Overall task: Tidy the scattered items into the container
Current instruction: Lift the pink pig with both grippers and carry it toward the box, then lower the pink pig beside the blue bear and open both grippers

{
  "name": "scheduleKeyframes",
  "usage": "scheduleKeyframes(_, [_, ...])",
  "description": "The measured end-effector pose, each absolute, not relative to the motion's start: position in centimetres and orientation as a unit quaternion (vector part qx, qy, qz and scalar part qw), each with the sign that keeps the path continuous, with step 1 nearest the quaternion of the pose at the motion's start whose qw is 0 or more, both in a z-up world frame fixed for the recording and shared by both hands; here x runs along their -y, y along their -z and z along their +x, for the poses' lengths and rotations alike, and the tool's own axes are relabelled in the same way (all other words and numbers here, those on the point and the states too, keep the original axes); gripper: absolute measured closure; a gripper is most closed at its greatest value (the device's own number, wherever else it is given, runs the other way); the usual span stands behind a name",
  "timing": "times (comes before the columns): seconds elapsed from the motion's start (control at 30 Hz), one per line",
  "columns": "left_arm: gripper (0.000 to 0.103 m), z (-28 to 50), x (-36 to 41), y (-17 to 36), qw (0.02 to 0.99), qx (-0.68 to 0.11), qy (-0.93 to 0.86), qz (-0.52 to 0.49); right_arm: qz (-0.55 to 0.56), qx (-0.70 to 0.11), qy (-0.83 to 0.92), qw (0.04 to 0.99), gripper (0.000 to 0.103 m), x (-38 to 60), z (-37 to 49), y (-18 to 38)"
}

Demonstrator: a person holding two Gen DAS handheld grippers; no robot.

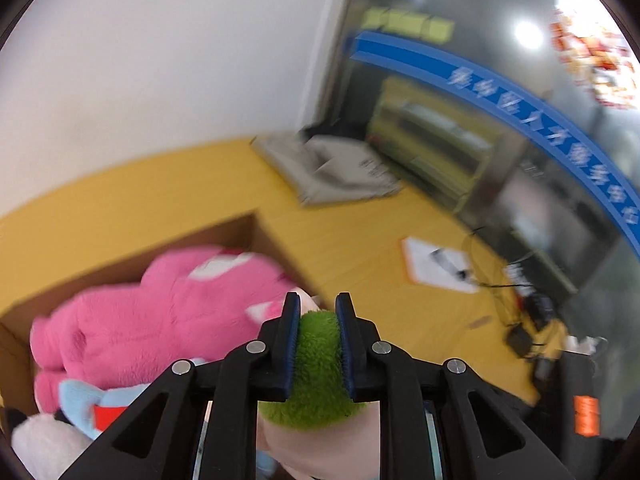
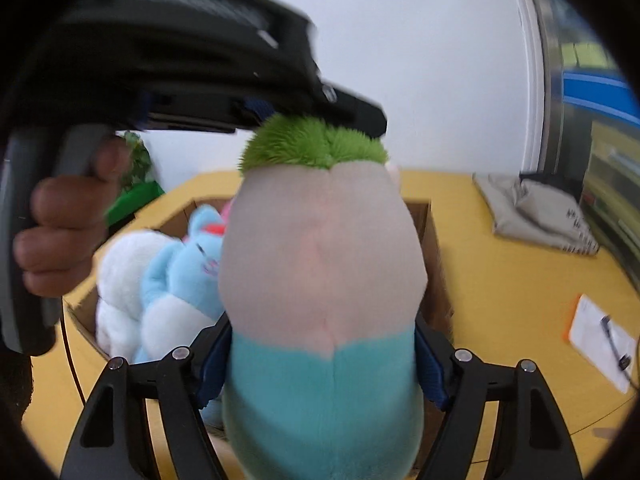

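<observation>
We see the yellow table (image 2: 500, 280) filling most of both views, its far edge meeting a white wall (image 1: 160, 60). Bare tabletop lies open to the right of the cardboard box (image 1: 224, 236), as far as the glass partition (image 1: 560, 184) with its blue band (image 1: 520, 108). The white characters on that band are too blurred for us to read.

The box stands open on the table. Inside it we see a pink plush (image 1: 160, 312), with a light blue plush (image 2: 188, 264) and a white plush (image 2: 120, 280) beside it, the pile rising about to the rim.

The task's toy, a tall plush with a green tuft (image 2: 320, 308), pale pink middle and teal base, hangs in the air just in front of the box, gripped at both ends. Our left gripper (image 1: 318, 340) has its blue pads pressed into the green tuft. Our right gripper (image 2: 320, 364) clamps the teal base, with its fingers (image 2: 430, 368) hard against both sides.

A grey folded bag (image 1: 336, 168) sits at the table's far corner; its printed marks cannot be read. A clipboard (image 2: 600, 344) with white paper and a dark pen lies near the table's right edge.
</observation>
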State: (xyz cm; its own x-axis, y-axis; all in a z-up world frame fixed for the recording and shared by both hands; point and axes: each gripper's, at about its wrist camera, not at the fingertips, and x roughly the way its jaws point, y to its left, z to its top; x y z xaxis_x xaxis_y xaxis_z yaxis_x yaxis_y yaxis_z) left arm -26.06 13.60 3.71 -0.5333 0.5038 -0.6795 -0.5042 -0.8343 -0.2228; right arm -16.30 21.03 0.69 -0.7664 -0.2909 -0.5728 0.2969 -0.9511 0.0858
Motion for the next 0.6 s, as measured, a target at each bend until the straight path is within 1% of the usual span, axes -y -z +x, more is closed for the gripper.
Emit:
scheduleKeyframes(0.1, [0.084, -27.4, -14.3, 0.1, 0.255, -0.027, -0.864, -0.433, 0.345, -0.002, 0.925, 0.158, 0.025, -20.8, -17.1, 0.7])
scheduleKeyframes(0.2, [0.084, -27.5, -15.3, 2.2, 0.267, -0.039, -0.855, -0.443, 0.376, 0.012, 0.913, 0.159, 0.023, -21.6, -17.4, 1.6])
scheduleKeyframes(0.27, [0.084, -27.4, -15.7, 2.3, 0.262, -0.046, -0.857, -0.441, 0.377, 0.019, 0.913, 0.155, 0.023, -22.4, -17.0, 1.3])
scheduleKeyframes(0.37, [0.083, -27.3, -16.4, 2.5, 0.254, -0.063, -0.858, -0.441, 0.366, -0.006, 0.919, 0.149, 0.023, -22.8, -15.7, -0.1])
scheduleKeyframes(0.43, [0.083, -27.3, -16.3, 2.5, 0.255, -0.061, -0.858, -0.442, 0.369, -0.013, 0.918, 0.147, 0.023, -23.1, -14.9, -0.9])
scheduleKeyframes(0.5, [0.084, -27.3, -16.0, 1.8, 0.255, -0.046, -0.858, -0.444, 0.385, -0.020, 0.912, 0.142, 0.023, -23.0, -14.9, -0.5])
scheduleKeyframes(0.6, [0.084, -26.0, -15.3, 0.4, 0.268, -0.033, -0.861, -0.431, 0.417, 0.004, 0.897, 0.147, 0.024, -23.4, -16.1, 1.4])
